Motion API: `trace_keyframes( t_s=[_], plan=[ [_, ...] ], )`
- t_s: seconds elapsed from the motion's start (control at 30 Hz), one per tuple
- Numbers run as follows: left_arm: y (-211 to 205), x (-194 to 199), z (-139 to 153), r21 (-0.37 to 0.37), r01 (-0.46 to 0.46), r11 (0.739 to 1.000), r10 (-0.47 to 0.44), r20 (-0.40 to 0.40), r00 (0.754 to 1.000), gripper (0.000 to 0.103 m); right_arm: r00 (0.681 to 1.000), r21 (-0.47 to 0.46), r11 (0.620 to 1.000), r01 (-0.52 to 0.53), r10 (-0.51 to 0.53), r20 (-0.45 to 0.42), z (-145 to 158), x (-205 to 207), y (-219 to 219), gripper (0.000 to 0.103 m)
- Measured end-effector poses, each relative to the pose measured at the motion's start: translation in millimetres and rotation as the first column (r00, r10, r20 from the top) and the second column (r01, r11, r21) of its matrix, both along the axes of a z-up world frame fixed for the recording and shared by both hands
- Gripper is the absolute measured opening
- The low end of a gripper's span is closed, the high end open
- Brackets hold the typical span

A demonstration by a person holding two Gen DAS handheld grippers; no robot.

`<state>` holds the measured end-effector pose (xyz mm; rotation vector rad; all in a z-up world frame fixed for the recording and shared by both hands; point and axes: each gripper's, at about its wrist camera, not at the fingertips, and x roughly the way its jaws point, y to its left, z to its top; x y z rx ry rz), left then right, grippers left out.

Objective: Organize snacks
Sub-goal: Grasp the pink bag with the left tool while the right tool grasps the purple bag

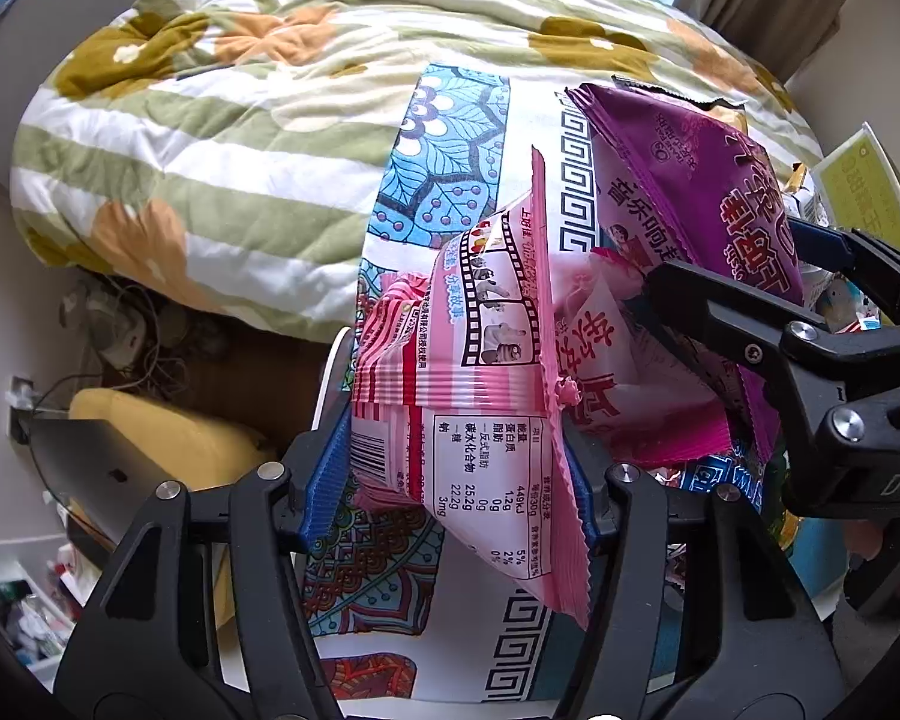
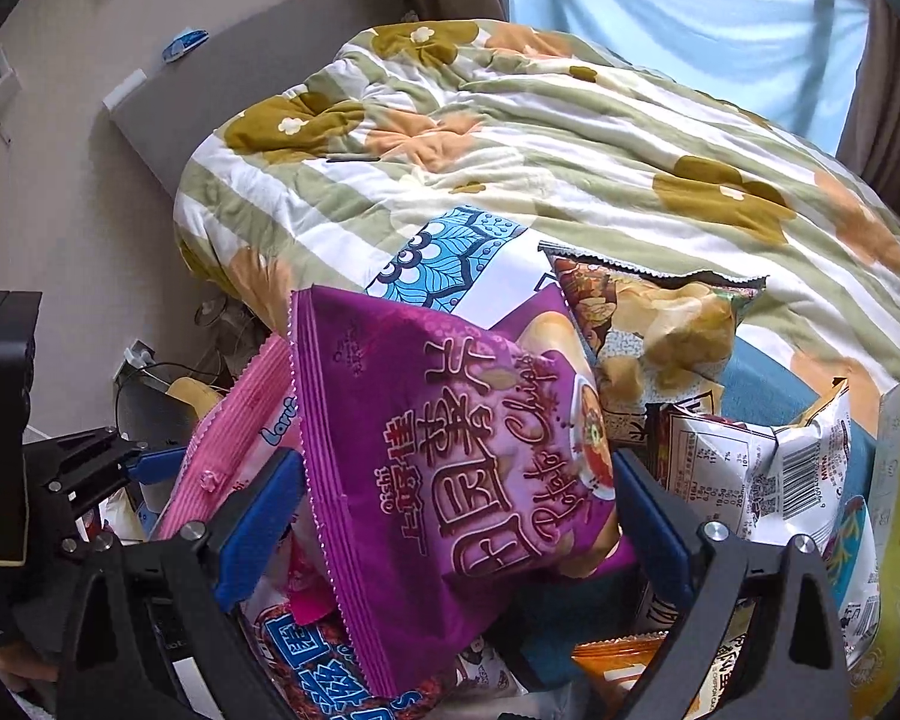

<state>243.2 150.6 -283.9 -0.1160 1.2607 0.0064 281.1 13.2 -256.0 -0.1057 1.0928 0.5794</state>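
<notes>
My left gripper (image 1: pixel 456 480) is shut on a pink snack packet (image 1: pixel 486 372) with a nutrition label, held above a patterned cloth (image 1: pixel 450 138). My right gripper (image 2: pixel 456 510) is shut on a purple potato chip bag (image 2: pixel 450 450); that gripper also shows in the left wrist view (image 1: pixel 744 276), holding the same purple bag (image 1: pixel 690 180) just right of the pink packet. The left gripper shows at the left of the right wrist view (image 2: pixel 144 468), with the pink packet (image 2: pixel 234 420) beside the purple bag.
A flowered quilt (image 2: pixel 570 138) covers the bed behind. Several other snack bags lie to the right: a brown chip bag (image 2: pixel 648 324), white packets (image 2: pixel 768 474), a yellow-green box (image 1: pixel 864 192). A yellow cushion (image 1: pixel 168 438) and cables sit low left.
</notes>
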Motion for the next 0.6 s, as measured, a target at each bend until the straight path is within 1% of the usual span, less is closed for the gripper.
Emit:
trace_keyframes(
  t_s=[0.23,0.3,0.4,0.43,0.47,0.6],
  plan=[
    [3.3,-3.6,4.3,-0.018,-0.007,1.0,0.007,0.004,1.0,0.055,0.999,0.012,1.0,-0.003,0.004,-0.033,-8.3,3.1,1.4,0.097],
    [5.4,-4.6,5.4,-0.025,-0.012,1.0,0.012,0.006,1.0,0.054,0.999,0.009,1.0,-0.007,0.008,-0.039,-9.5,2.8,1.4,0.089],
    [6.8,-5.5,7.6,-0.025,-0.018,1.0,0.018,0.014,1.0,0.054,0.998,0.036,0.999,0.003,-0.001,-0.063,-10.1,2.2,-2.2,0.083],
    [7.2,-5.7,8.5,-0.025,-0.018,1.0,0.019,0.016,1.0,0.054,0.998,0.041,0.999,0.006,-0.004,-0.068,-10.4,2.1,-3.2,0.076],
    [7.5,-5.8,8.9,-0.026,-0.018,0.999,0.019,0.017,1.0,0.054,0.997,0.042,0.999,0.011,-0.008,-0.072,-10.6,1.9,-4.3,0.072],
    [8.7,-7.6,10.3,-0.028,-0.018,0.999,0.019,0.021,1.0,0.054,0.996,0.06,0.998,0.03,-0.025,-0.083,-10.4,-0.1,-7.9,0.064]
  ],
)
